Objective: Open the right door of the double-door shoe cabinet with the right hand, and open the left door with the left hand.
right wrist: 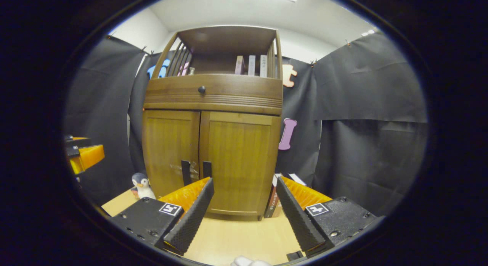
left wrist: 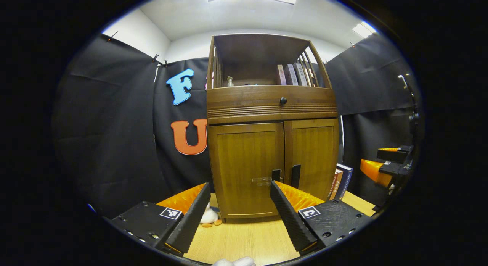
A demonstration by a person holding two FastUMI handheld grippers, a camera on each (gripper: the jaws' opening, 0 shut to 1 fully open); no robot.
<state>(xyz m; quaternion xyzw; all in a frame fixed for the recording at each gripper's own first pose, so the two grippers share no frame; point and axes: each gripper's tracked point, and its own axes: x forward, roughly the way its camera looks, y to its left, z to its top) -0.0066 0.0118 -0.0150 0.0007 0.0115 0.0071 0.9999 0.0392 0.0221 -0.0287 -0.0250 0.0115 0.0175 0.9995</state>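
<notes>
A brown wooden shoe cabinet [left wrist: 272,105] [right wrist: 213,98] stands on a light wood table, both lower doors closed. The left door [left wrist: 246,166] [right wrist: 169,151] and right door [left wrist: 314,155] [right wrist: 240,163] each carry a black vertical handle [left wrist: 276,175] [right wrist: 207,169] at the centre seam. My left gripper [left wrist: 240,191] is open, held a short way in front of the left door. My right gripper [right wrist: 244,186] is open in front of the right door. The right gripper also appears at the far right of the left gripper view [left wrist: 385,165], and the left gripper [right wrist: 82,153] at the left edge of the right gripper view.
A drawer with a black knob [left wrist: 283,101] sits above the doors, and books [left wrist: 293,75] stand on the open top shelf. More books [left wrist: 341,180] [right wrist: 276,195] lean against the cabinet's right side. A penguin toy [right wrist: 142,186] stands left of the cabinet.
</notes>
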